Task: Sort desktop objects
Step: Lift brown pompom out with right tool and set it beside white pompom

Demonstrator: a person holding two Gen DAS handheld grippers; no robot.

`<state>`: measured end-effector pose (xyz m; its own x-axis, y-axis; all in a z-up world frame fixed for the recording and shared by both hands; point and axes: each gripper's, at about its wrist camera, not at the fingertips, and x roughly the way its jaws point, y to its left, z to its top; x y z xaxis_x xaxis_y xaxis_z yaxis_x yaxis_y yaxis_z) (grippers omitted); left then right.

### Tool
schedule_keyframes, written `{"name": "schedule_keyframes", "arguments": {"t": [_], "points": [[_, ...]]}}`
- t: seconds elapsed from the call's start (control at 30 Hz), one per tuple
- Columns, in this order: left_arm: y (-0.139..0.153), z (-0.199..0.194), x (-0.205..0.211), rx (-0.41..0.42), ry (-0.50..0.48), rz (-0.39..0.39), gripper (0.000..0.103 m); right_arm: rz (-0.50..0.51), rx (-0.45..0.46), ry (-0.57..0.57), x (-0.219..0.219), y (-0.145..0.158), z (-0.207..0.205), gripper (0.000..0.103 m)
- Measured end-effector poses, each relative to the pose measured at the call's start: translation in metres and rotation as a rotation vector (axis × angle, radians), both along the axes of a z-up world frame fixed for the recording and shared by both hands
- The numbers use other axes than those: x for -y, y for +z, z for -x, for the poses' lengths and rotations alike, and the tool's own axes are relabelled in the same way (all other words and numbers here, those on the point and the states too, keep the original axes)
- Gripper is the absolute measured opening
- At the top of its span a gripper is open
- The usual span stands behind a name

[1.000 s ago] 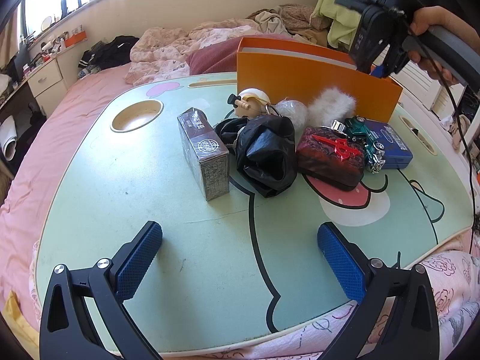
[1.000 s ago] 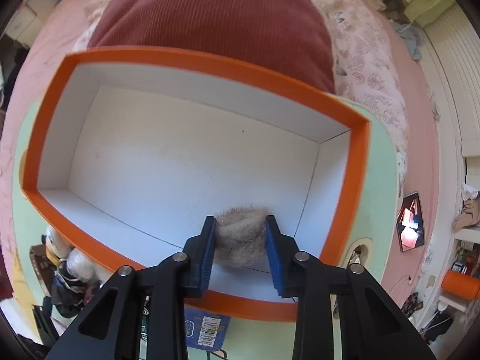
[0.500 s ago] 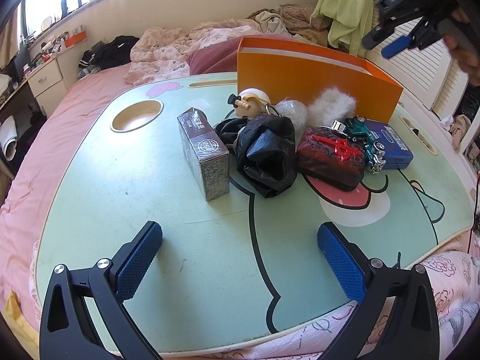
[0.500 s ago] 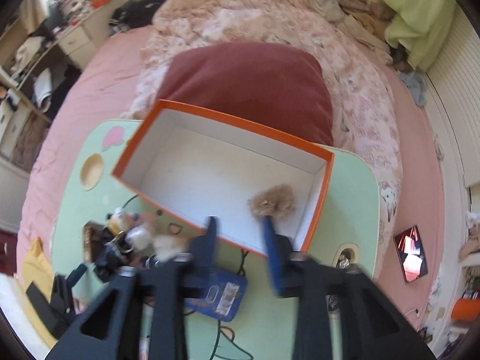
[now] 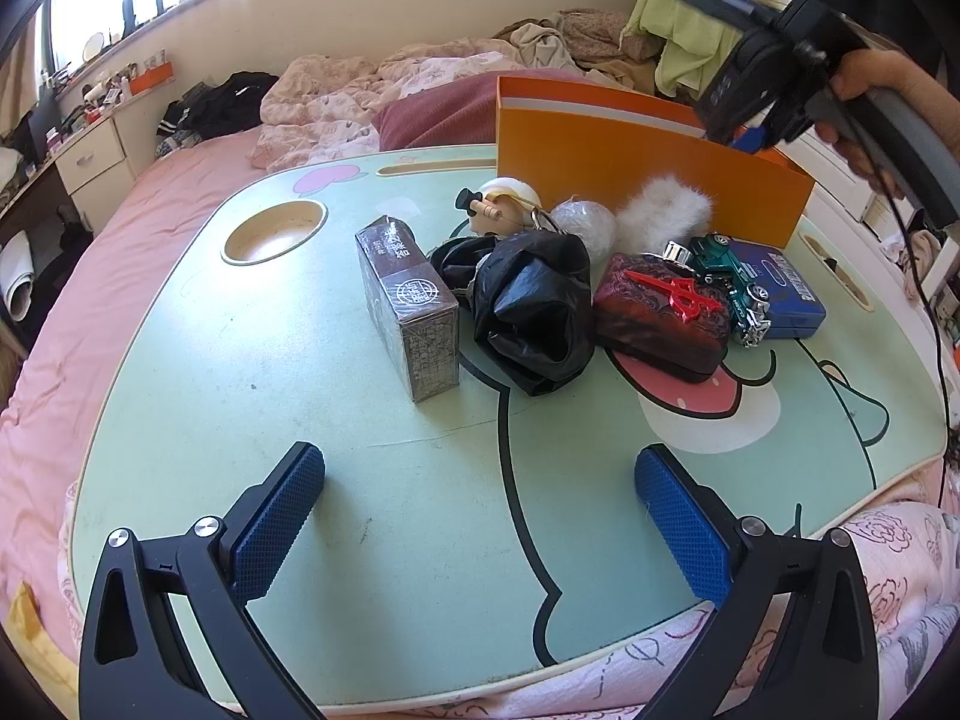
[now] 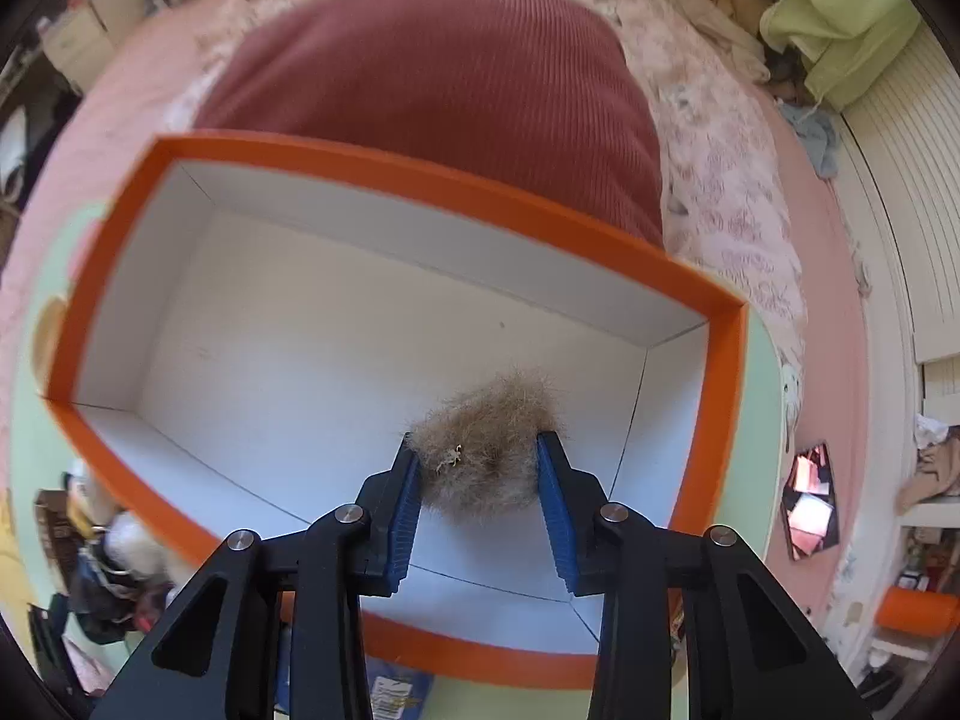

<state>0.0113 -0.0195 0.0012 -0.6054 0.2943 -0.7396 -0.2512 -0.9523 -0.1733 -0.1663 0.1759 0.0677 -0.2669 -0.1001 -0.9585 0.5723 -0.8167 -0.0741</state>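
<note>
Desk (image 5: 300,420): green, cluttered.
Left tongs (image 5: 480,510): spread, empty.
Right tongs (image 6: 477,480): just narrowing around brown pompom (image 6: 486,450) in orange box (image 6: 420,180); contact unclear.

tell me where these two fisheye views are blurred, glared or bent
Left wrist view: sharp; window light leaves a bright patch around the round cup recess of the pale green lap table, whose edges bow. Right wrist view: motion smear on the orange cardboard box rim and corner clutter; the brown fur pompom stays fairly crisp.
</note>
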Motion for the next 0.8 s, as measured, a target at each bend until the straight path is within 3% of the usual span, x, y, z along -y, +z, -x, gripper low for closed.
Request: {"name": "schedule_keyframes", "arguments": {"t": [0.17, 0.27, 0.43, 0.53, 0.7, 0.8], "points": [[0.000, 0.000, 0.000, 0.000, 0.009, -0.001, 0.103, 0.146, -0.040, 0.072, -0.016, 0.057, -0.036, 0.036], [0.000, 0.000, 0.000, 0.000, 0.017, -0.001, 0.103, 0.192, -0.046, 0.144, -0.021, 0.075, -0.065, 0.037], [0.000, 0.000, 0.000, 0.000, 0.026, -0.002, 0.103, 0.180, 0.039, 0.202, -0.012, 0.052, -0.091, 0.038], [0.000, 0.000, 0.001, 0.000, 0.032, -0.003, 0.103, 0.181, 0.020, 0.187, -0.011, 0.038, -0.093, 0.054], [0.000, 0.000, 0.000, 0.000, 0.045, -0.003, 0.103, 0.368, 0.065, 0.091, -0.024, 0.035, -0.072, 0.060], [0.000, 0.000, 0.000, 0.000, 0.051, -0.003, 0.103, 0.421, 0.038, 0.033, -0.020, 0.038, -0.064, 0.065]]}}
